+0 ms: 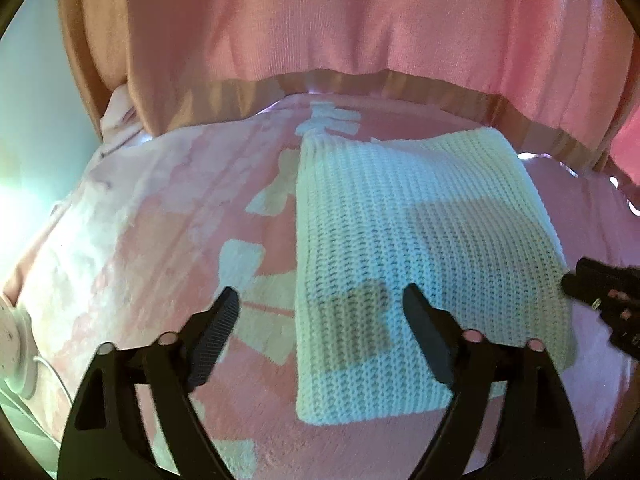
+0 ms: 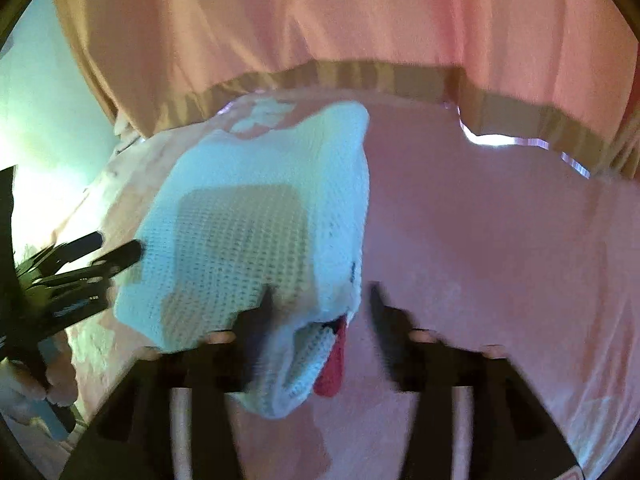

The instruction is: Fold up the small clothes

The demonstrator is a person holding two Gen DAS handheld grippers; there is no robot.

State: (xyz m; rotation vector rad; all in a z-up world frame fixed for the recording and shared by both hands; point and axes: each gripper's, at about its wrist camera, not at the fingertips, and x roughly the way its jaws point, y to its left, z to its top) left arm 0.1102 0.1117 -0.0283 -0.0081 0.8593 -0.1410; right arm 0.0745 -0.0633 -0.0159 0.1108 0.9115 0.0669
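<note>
A pale knitted garment (image 1: 408, 248) lies folded flat on a pink blanket (image 1: 160, 220). My left gripper (image 1: 318, 304) is open above its near left edge, one finger over the blanket and one over the knit. In the right wrist view the same garment (image 2: 248, 216) has a red patch (image 2: 332, 368) at its near end. My right gripper (image 2: 318, 300) is open around that near right corner, which rises between the fingers. The right gripper also shows at the garment's right edge in the left wrist view (image 1: 592, 280). The left gripper shows at the left in the right wrist view (image 2: 116, 252).
A pink curtain (image 1: 340, 20) with a tan hem (image 1: 360, 84) hangs behind the bed. A white round device with a cable (image 1: 16, 352) sits at the left edge. The blanket extends wide to the right of the garment (image 2: 500, 248).
</note>
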